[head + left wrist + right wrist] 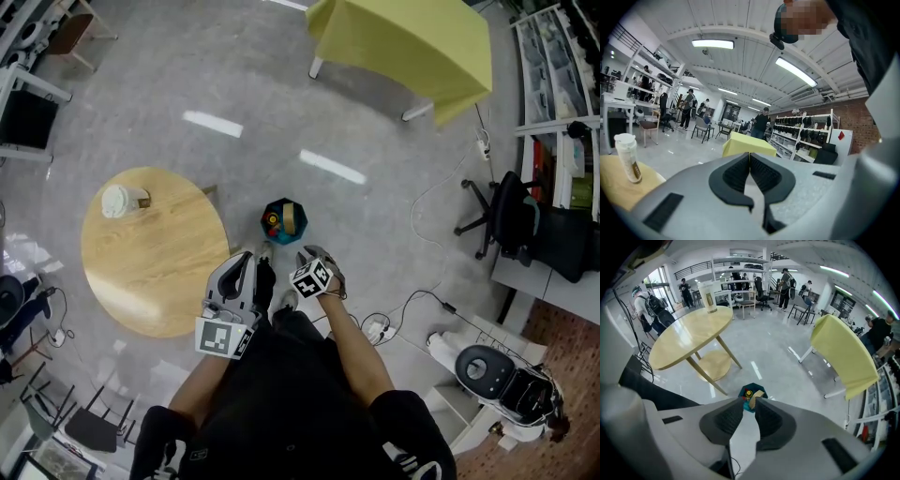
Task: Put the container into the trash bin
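Observation:
The container, a white lidded cup with a brown band, stands upright near the far left rim of the round wooden table. It also shows in the left gripper view and the right gripper view. A teal trash bin stands on the floor right of the table, holding a tan piece and something red and yellow. My right gripper points down over the bin, jaws slightly apart with nothing between them. My left gripper points roughly level, jaws closed and empty. Both grippers hang close to my body.
A table under a yellow cloth stands beyond the bin. A black office chair and a white round device are at the right. Cables and a power strip lie on the floor by my feet. People stand in the distance.

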A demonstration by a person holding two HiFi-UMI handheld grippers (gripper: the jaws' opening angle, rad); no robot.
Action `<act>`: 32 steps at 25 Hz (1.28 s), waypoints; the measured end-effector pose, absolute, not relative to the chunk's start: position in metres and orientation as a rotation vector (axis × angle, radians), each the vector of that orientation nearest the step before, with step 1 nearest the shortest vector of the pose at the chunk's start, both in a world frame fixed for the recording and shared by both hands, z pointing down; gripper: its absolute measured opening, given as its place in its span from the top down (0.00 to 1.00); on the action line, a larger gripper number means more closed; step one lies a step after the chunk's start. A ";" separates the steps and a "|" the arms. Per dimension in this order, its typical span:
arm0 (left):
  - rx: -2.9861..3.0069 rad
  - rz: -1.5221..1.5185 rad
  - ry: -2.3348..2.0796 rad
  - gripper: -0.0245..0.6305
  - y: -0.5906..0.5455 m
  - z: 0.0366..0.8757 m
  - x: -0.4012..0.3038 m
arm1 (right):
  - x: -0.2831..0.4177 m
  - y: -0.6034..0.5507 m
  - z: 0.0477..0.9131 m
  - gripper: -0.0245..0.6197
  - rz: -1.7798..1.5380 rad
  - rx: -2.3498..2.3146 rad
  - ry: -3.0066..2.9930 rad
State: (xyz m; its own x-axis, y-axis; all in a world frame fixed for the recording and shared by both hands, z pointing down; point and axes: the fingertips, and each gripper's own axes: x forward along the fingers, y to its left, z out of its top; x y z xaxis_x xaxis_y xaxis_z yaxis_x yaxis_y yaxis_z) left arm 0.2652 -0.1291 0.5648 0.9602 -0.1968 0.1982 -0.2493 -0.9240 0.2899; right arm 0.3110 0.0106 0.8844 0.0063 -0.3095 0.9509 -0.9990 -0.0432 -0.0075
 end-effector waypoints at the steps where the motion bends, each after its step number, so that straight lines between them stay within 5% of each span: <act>1: 2.800 0.229 -0.331 0.95 -0.128 0.563 0.263 | 0.311 0.011 0.880 0.83 1.066 1.490 -1.424; 7: 2.834 0.163 -0.385 0.95 -0.100 0.543 0.242 | 0.308 0.025 0.835 0.91 0.993 1.665 -1.464; 32: 2.932 0.014 -0.631 0.95 0.050 0.438 0.060 | 0.180 0.126 0.551 0.91 0.566 2.276 -1.866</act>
